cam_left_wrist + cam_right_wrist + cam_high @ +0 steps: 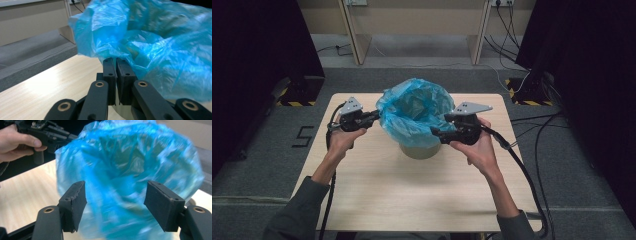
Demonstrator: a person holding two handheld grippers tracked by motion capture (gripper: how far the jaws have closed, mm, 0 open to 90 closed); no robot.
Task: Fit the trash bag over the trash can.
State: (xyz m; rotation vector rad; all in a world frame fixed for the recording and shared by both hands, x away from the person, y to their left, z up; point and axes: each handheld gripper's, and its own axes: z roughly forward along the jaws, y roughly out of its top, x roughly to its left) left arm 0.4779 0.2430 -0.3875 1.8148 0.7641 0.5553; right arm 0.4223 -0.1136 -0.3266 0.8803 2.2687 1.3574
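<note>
Blue bag (412, 107) — lining a grey bin (419, 150) at mid-table (377, 195), rim billowing above the bin. Left gripper (115, 65) at the bag's left edge — jaws pinched on its plastic. Right gripper (115, 205) at the bag's right side, jaws spread wide, nothing held.

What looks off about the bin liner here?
The blue bag isn't folded over the bin rim; it billows loosely above it. The left gripper is pinching its edge, while the right gripper is open beside it.
</note>
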